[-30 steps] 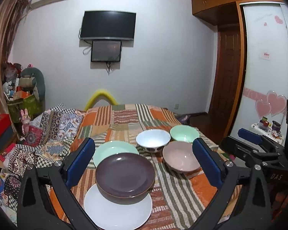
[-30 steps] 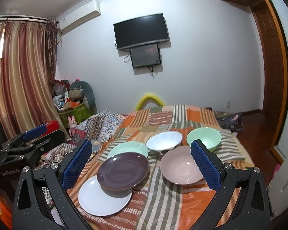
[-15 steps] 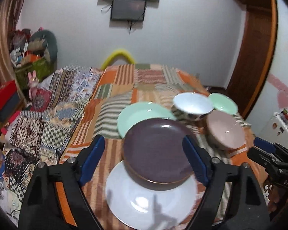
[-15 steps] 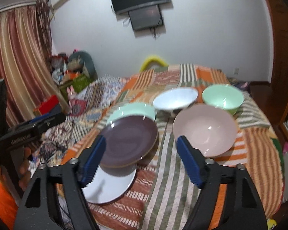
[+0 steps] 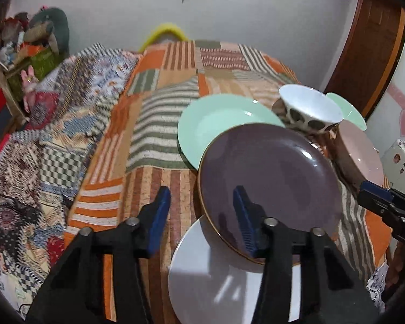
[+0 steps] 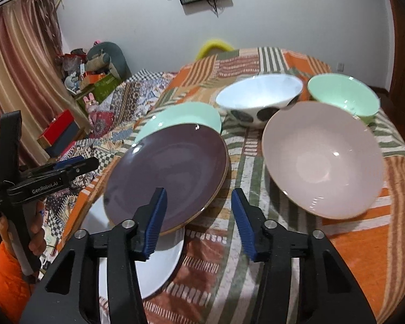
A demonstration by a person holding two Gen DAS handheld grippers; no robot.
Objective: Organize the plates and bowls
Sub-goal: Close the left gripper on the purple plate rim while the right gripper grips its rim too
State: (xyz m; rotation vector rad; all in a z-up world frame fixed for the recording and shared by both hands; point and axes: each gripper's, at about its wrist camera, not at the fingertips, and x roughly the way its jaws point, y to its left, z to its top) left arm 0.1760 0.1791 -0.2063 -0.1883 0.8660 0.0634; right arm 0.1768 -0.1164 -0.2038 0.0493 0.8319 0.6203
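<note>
Both my hands have dropped toward the bed and tilted down, so the dishes now sit close ahead: I judge the first pickup is about to begin. My left gripper (image 5: 201, 216) has jaws closing, nothing between them, one finger over the dark purple ceramic plate (image 5: 267, 175). My right gripper (image 6: 198, 216) closes empty too, beside that plate, which overlaps the round white plate (image 6: 159, 264). Beyond lie the mint plate (image 6: 183, 116), pink bowl (image 6: 324, 156), spotted white bowl (image 6: 259, 97) and green bowl (image 6: 343, 94).

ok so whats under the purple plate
The purple plate rests tilted on a white plate, whose far part it covers. Its far edge overlaps a mint plate.
</note>
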